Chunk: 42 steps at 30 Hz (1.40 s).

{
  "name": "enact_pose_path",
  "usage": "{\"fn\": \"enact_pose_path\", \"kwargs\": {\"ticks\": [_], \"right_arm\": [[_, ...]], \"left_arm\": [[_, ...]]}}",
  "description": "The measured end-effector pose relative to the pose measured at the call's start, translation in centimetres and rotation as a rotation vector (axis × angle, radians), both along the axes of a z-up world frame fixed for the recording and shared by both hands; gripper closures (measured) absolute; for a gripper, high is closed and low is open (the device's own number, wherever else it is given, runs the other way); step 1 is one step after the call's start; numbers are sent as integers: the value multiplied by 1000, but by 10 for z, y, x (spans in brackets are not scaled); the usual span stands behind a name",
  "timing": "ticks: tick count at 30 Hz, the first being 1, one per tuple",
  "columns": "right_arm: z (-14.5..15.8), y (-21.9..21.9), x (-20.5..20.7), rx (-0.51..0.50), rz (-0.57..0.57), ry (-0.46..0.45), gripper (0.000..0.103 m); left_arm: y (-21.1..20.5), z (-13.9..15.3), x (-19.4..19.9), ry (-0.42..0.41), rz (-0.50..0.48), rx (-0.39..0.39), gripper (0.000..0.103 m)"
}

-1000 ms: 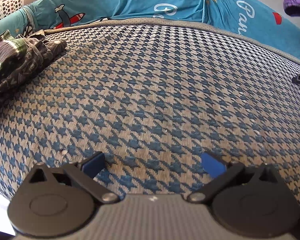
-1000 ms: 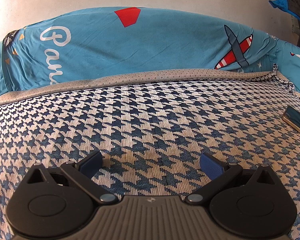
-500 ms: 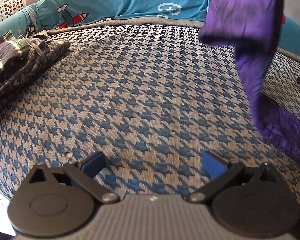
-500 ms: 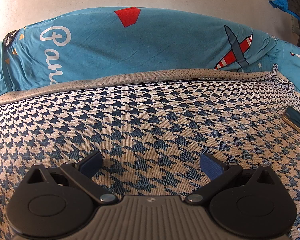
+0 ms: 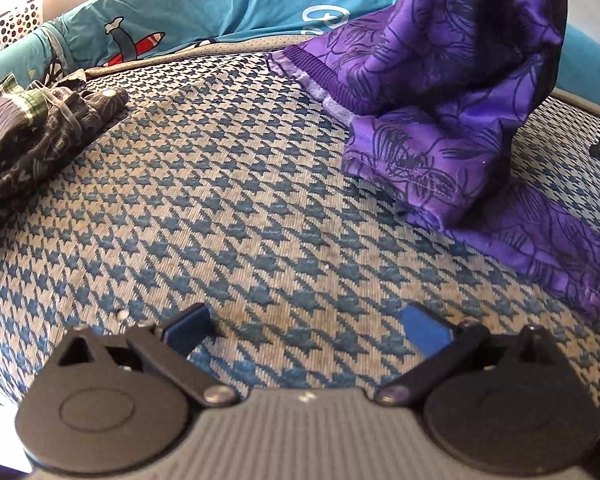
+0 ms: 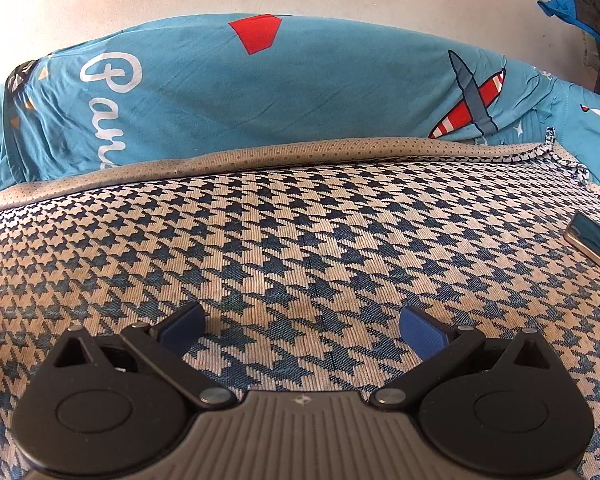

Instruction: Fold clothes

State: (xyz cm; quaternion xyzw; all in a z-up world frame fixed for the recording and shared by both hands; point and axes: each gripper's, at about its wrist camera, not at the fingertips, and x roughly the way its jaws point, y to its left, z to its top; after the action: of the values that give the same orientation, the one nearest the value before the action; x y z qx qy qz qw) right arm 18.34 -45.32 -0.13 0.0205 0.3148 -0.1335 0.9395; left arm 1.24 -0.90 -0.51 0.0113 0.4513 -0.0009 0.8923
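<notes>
One garment is in play right now: a purple floral-print piece (image 5: 440, 92), bunched on the far right of the houndstooth bed cover (image 5: 228, 184) in the left wrist view, part heaped up, part trailing flat toward the near right edge. Its top runs out of frame, so whether anything holds it up there cannot be told. The right wrist view shows none of it, just bare houndstooth and the teal bedding (image 6: 260, 96) behind.

Left tool (image 5: 306, 326) sits low over the cover, jaws spread wide, nothing between them, well short of the purple cloth. Right tool (image 6: 302, 328) is the same story: wide apart and empty.

Handling call: this looks thin, light and rather slick (that sheen says satin-like), so it should slump and slide rather than hold a crease. A ribbed elastic band (image 5: 320, 76) shows at the far left of the heap, likely a waistband, and a stitched hem (image 5: 420, 188) faces the camera. Those doubled edges are the grip points I'd pick, one per tool, pinching deep so the cloth doesn't slip out.

Off to the left, a dark folded pile (image 5: 32, 132) waits.
</notes>
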Motion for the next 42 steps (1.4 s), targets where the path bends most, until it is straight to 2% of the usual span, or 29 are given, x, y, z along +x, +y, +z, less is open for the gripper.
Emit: {"fn": "enact_pose_path", "kwargs": {"ticks": [13, 17, 25, 31, 42], "right_arm": [[-3, 1, 0, 0, 0, 0, 0], [-3, 1, 0, 0, 0, 0, 0], [-4, 1, -1, 0, 0, 0, 0], [-5, 2, -1, -1, 0, 0, 0], [-5, 2, -1, -1, 0, 0, 0]], "left_arm": [[-22, 3, -4, -12, -33, -4, 0], [-28, 3, -1, -18, -42, 32, 0], [-18, 6, 0, -25, -7, 20, 0], [-23, 9, -1, -40, -14, 48, 0], [-29, 9, -4, -27, -17, 31, 0]]}}
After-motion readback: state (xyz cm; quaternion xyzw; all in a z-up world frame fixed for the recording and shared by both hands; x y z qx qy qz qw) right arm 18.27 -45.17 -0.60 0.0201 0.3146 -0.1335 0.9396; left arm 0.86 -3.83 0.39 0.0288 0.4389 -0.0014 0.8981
